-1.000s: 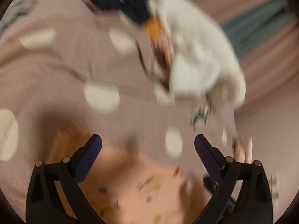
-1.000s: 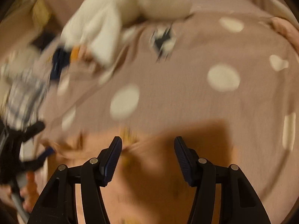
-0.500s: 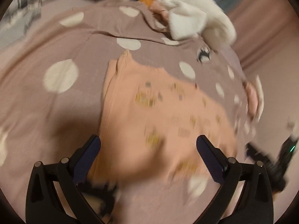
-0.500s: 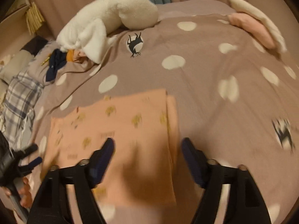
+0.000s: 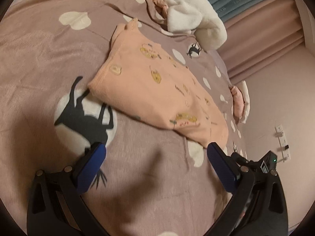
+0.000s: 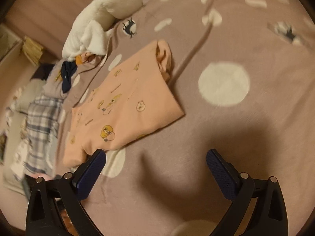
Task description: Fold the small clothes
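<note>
Plainly, the peach garment (image 5: 155, 90) lies folded into a rough rectangle on the mauve bedspread (image 5: 39, 45), flat and free of both grippers. Its soft knit is printed with small yellow cartoon chicks and short dark words; the lettering is too small to read in either view. In the right wrist view the same garment (image 6: 126, 106) shows a bunched, layered edge at its far right corner and a smooth folded edge along its near side.

The bedspread looks like fuzzy fleece, dotted with cream circles and heart-like blobs, some of them carrying a black deer silhouette (image 5: 84, 118).

Beyond the garment, at the far side, a white plush heap (image 5: 189, 13) rests rumpled, with a navy cloth (image 6: 68, 74) and an orange scrap beside it. A plaid blue-and-white cloth (image 6: 42, 129) lies to the left in the right wrist view. Teal and pink curtains (image 5: 256, 23) hang in vertical pleats at far right.

The left gripper (image 5: 156, 155) hovers near the garment's near edge, jaws spread wide with only bedspread between its ribbed blue pads. The right gripper (image 6: 155, 161) is opening, jaws wide apart, nothing between them; its left pad sits just beside the garment's near corner.
</note>
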`<state>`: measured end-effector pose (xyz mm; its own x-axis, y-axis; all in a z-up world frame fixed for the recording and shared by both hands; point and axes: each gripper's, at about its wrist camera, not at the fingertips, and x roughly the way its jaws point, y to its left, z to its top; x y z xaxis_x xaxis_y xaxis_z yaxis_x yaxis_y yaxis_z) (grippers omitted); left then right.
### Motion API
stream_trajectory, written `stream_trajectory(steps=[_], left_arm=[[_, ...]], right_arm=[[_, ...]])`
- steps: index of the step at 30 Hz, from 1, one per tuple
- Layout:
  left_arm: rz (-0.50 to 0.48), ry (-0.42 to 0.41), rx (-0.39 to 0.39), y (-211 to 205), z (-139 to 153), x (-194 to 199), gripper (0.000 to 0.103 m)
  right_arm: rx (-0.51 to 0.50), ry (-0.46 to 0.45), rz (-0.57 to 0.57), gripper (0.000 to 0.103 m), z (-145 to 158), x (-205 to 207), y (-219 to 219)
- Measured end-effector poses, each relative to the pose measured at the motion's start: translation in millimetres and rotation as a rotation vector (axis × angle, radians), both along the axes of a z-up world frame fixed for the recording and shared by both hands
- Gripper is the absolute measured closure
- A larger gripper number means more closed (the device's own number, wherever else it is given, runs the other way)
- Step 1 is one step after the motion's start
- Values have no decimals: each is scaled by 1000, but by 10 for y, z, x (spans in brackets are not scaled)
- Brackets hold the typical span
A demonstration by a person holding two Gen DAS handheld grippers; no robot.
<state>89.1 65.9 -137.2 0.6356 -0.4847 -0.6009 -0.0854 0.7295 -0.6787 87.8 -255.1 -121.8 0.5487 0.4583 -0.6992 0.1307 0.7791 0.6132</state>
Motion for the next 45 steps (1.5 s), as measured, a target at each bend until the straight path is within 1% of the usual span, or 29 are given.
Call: stream_trajectory(steps=[2,4,5,6,8,12,15,18,22,24,26,28,30,33,35,37,38,39,40,42,43,44,45], left_arm=[[-8,-8,8,-17,9,78,0],[-13,-10,-2,8,-14,176,0],[-8,-9,-11,31,-15,208,0],[0,-9,-27,60,-21,247,0],[19,-8,-81,129,-25,326,0],[57,12,-214,281,-65,442,0],[81,10,-287,363,-58,504,0],[109,30,-322,402,-72,601,0],[127,59,-300,382,-56,696,0],[169,63,-304,375,-61,744,0],[195,102,-306,360,-66,850,1],[176,133,-306,313,-68,1013,1],[151,147,-294,259,-87,1134,1],[145,142,-250,170,-75,1271,2],[138,129,-212,118,-76,1346,2],[138,119,-155,60,-66,1395,4],[143,116,-121,30,-60,1407,9],[150,112,-77,-3,-53,1402,17],[157,104,-29,-28,-52,1389,24],[176,97,47,-36,-72,1365,51],[183,97,77,-34,-85,1364,56],[188,98,95,-16,-101,1352,62],[192,97,100,-8,-109,1346,68]], right_arm=[[4,-14,7,1,-20,28,54],[0,-31,18,1,-8,61,95],[16,-38,24,1,-15,81,102],[54,-44,28,1,-31,121,106],[121,-53,25,1,-76,159,68],[270,-78,9,1,-157,264,-4],[313,-74,16,1,-175,350,-5],[319,-73,45,1,-170,453,46],[298,-91,57,1,-177,595,95],[289,-117,34,1,-182,624,103],[252,-95,27,0,-168,713,144],[227,-71,38,0,-146,850,177],[239,-55,25,0,-167,971,169],[275,-91,23,0,-200,1083,148],[223,-108,40,0,-185,1130,215],[155,-124,57,0,-161,1155,307],[119,-137,59,1,-149,1163,350],[84,-151,59,1,-140,1160,390],[46,-164,56,4,-134,1162,426],[-22,-180,39,19,-137,1139,432],[-58,-175,22,39,-136,1150,418],[-105,-167,6,63,-139,1155,408],[-129,-166,-1,68,-145,1150,386]])
